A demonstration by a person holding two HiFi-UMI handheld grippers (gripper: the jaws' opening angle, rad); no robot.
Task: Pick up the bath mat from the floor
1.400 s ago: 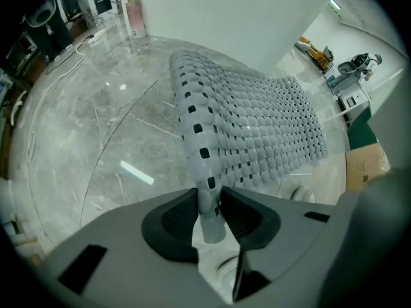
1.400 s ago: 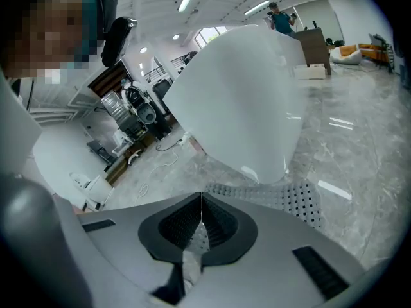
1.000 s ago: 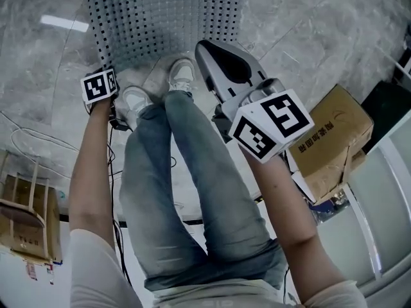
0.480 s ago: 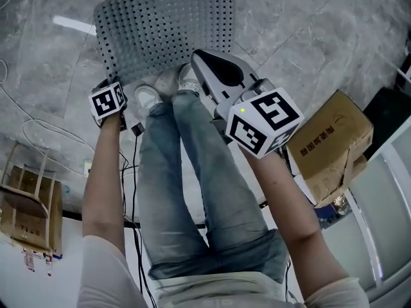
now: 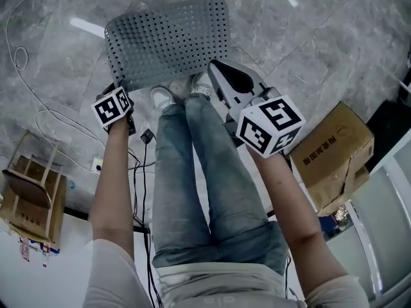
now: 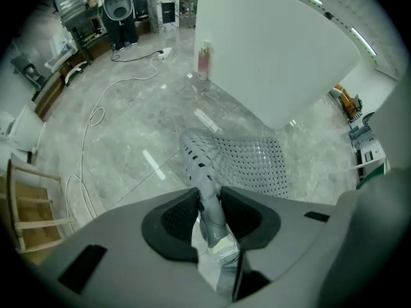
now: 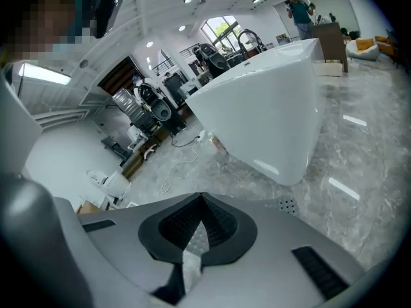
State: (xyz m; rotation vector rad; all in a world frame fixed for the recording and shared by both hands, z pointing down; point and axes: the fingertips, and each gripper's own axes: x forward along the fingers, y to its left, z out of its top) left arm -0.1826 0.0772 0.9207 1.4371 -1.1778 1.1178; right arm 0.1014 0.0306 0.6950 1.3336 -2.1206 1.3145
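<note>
The grey perforated bath mat [image 5: 167, 40] lies on the marble floor just beyond the person's shoes. My left gripper [image 5: 119, 90] is at the mat's near left corner. In the left gripper view the jaws of the left gripper [image 6: 209, 199] are closing on that corner of the bath mat [image 6: 253, 162], which is rolled up between the pads. My right gripper [image 5: 214, 65] hovers above the mat's near right edge, over the shoes. In the right gripper view the tips of the right gripper [image 7: 200, 199] meet with nothing between them, and a bit of the bath mat [image 7: 289, 205] shows past them.
The person's legs [image 5: 192, 165] stand between the two arms. A cardboard box [image 5: 337, 143] sits at the right and a wooden frame [image 5: 32, 185] at the left. Cables [image 5: 38, 117] trail over the floor. A white bathtub [image 6: 270, 50] and a bottle [image 6: 204, 59] stand beyond the mat.
The head view has pulled back, so the whole mat shows. The left gripper keeps hold at the mat's near left corner; the right gripper stays above the shoes.
</note>
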